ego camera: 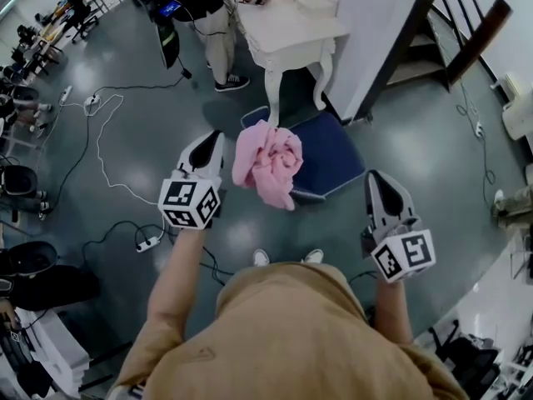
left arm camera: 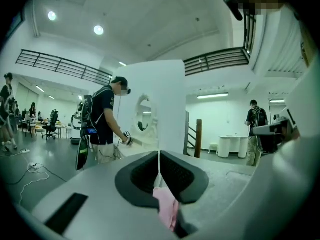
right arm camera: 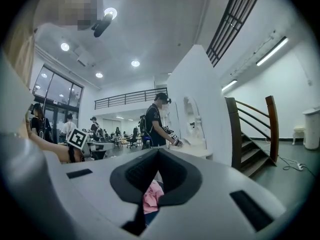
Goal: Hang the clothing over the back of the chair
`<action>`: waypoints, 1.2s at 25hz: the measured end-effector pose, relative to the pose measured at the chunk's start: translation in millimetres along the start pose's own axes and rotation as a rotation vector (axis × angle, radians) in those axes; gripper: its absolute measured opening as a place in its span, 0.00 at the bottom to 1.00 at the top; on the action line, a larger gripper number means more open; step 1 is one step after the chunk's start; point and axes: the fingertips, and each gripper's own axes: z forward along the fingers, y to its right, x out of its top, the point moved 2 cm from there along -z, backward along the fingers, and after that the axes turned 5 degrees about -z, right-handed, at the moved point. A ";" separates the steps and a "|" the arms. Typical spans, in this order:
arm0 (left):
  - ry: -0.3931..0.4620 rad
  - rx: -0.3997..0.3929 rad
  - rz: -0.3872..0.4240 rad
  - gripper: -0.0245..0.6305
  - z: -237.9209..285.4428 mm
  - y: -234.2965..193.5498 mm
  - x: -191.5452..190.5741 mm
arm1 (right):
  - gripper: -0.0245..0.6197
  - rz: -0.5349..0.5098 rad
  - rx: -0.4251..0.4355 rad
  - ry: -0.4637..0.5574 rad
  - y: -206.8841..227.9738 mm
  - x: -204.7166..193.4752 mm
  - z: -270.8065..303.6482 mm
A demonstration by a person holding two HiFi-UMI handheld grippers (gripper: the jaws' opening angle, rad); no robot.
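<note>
The left gripper [ego camera: 213, 140] is clenching a fold of the pink clothing [ego camera: 268, 163]. The clothing is hanging bunched just to the right of that gripper's tip, above the blue chair [ego camera: 333, 152]. The chair is lying ahead of and below both grippers. The right gripper [ego camera: 376, 178], jaws pressed together on nothing, is hovering well apart on the clothing's far side. The clothing is looking soft and crumpled, a loose lump sagging downward.

Two grippers are in view — the left gripper [ego camera: 214, 135] and the right gripper [ego camera: 373, 175]. One pink garment [ego camera: 268, 163] is at the left one's tip, one blue chair [ego camera: 333, 152] ahead between both, one white table [ego camera: 291, 36] beyond. One person [ego camera: 208, 7] stands there — perhaps four more further off.
</note>
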 end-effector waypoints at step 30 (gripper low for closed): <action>0.149 0.108 -0.061 0.04 -109.9 -15.0 5.9 | 0.04 0.003 -0.120 0.034 25.2 -5.7 -46.6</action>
